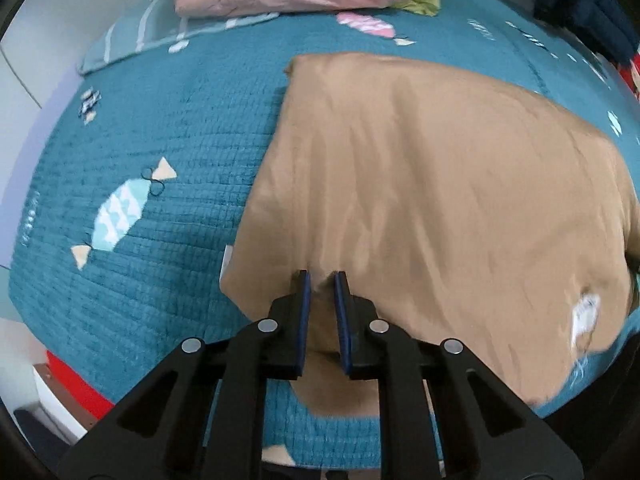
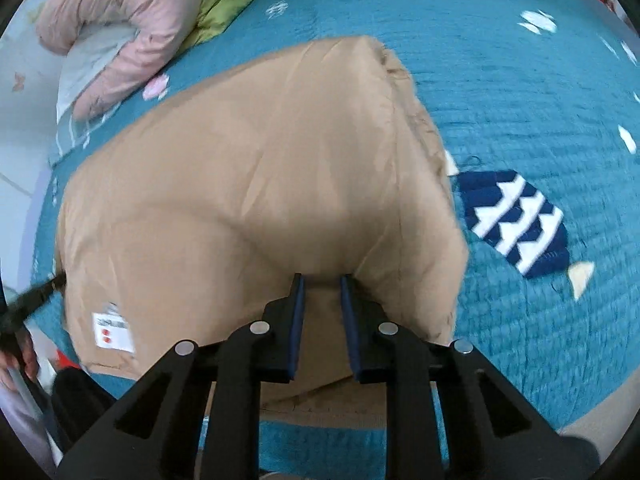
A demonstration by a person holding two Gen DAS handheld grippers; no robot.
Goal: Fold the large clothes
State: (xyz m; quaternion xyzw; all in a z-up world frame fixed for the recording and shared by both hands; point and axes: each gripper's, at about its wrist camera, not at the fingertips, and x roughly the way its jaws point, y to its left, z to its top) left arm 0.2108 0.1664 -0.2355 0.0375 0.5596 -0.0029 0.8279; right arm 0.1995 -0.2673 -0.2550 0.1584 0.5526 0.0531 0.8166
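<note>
Both my left fingers (image 1: 320, 276) and right fingers (image 2: 322, 278) pinch the near hem of the tan garment (image 1: 420, 200), soft, light and slippery, spreading toward twelve o'clock on the bed (image 1: 160, 140).

Tan garment (image 1: 420, 200), large and creased, lies spread across the teal quilted bedcover (image 1: 160, 220), near edge lifted, white care label (image 2: 114, 330) exposed at one corner.
</note>
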